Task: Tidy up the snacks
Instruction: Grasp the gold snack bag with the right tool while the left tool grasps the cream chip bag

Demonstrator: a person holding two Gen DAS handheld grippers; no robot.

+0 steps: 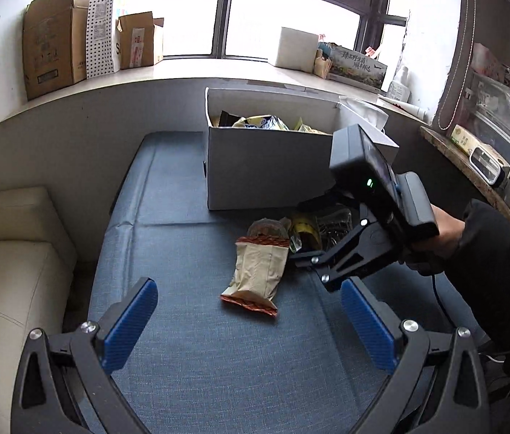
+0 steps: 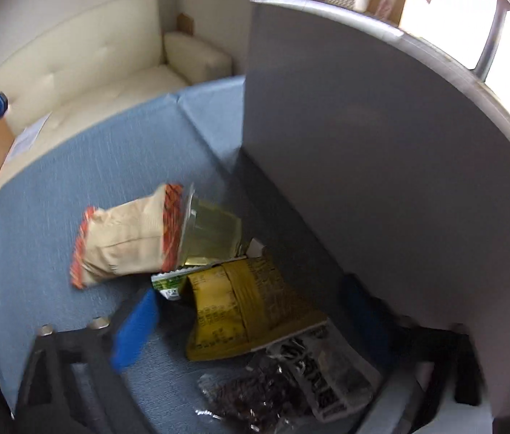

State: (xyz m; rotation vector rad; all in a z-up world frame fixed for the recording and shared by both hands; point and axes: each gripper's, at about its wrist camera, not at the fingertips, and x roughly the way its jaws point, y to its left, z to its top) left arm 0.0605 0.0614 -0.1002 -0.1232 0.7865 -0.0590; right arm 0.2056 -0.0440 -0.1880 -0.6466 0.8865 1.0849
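A white cardboard box (image 1: 265, 166) with several snack packs inside stands at the back of the blue table (image 1: 189, 343); its wall fills the right wrist view (image 2: 363, 137). In front of it lie a beige snack bag with red ends (image 1: 258, 271) (image 2: 124, 238), a yellow packet (image 1: 303, 229) (image 2: 247, 307), a clear pack of dark snacks (image 2: 291, 387) and a clear-wrapped item (image 2: 215, 231). My left gripper (image 1: 247, 314) is open and empty, hovering before the beige bag. My right gripper (image 2: 251, 311) is open, its fingers astride the yellow packet; it also shows in the left wrist view (image 1: 327, 260).
A cream sofa (image 1: 9, 253) stands left of the table. The window sill (image 1: 182, 72) holds brown cardboard boxes (image 1: 56, 36), a dotted bag and a white box. A cluttered shelf (image 1: 486, 166) is at the right.
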